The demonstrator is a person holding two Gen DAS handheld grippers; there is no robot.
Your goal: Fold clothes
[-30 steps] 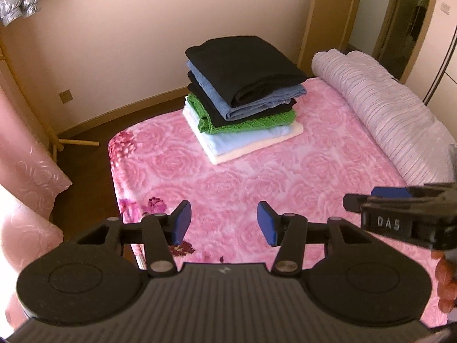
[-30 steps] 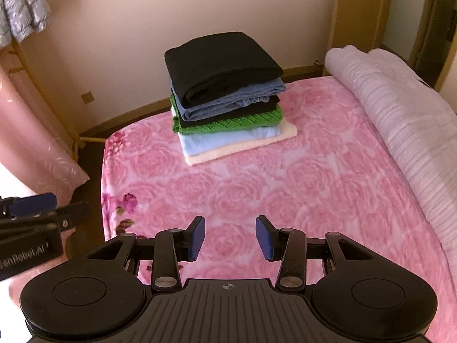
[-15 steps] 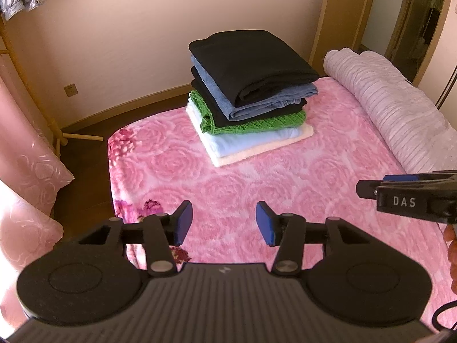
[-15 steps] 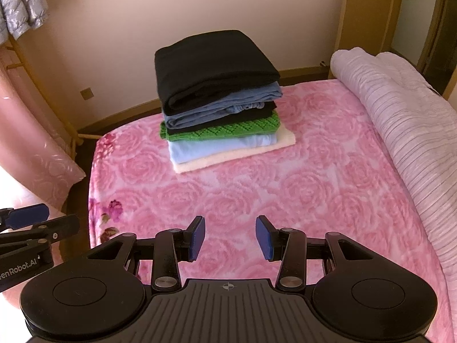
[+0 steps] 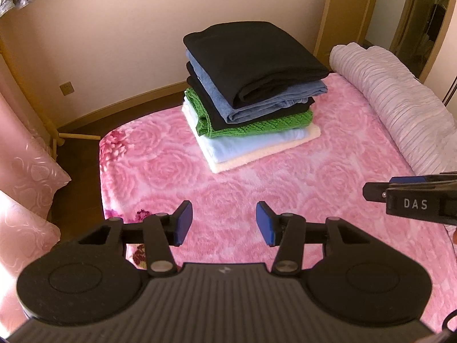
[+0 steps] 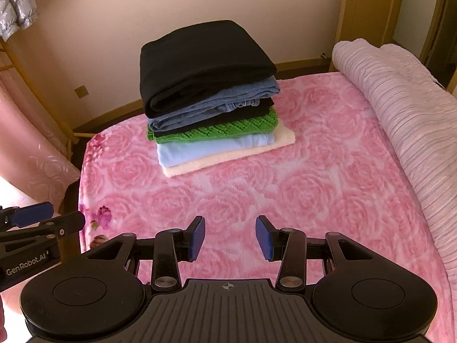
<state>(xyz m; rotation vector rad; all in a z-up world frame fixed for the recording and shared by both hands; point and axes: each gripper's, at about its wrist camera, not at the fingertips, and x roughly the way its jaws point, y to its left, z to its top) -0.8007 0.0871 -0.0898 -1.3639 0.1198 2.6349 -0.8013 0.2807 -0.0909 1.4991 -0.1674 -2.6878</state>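
Left of the stack of folded clothes (image 5: 251,97) lies a bare strip of the pink rose bed (image 5: 160,177). The stack has grown larger in both views over the last second, so both hands have closed in on it. The left claw (image 5: 224,223) and right claw (image 6: 230,238) stand apart, empty, well short of it. Six garments look folded already; probably little remains.

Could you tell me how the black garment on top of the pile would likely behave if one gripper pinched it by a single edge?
The black garment looks like soft folded cloth, so it would probably go floppy and unfold when lifted by one edge. It lies loose on the pile of other folded clothes, so pushing it would likely slide it off or drag the blue layer beneath along.
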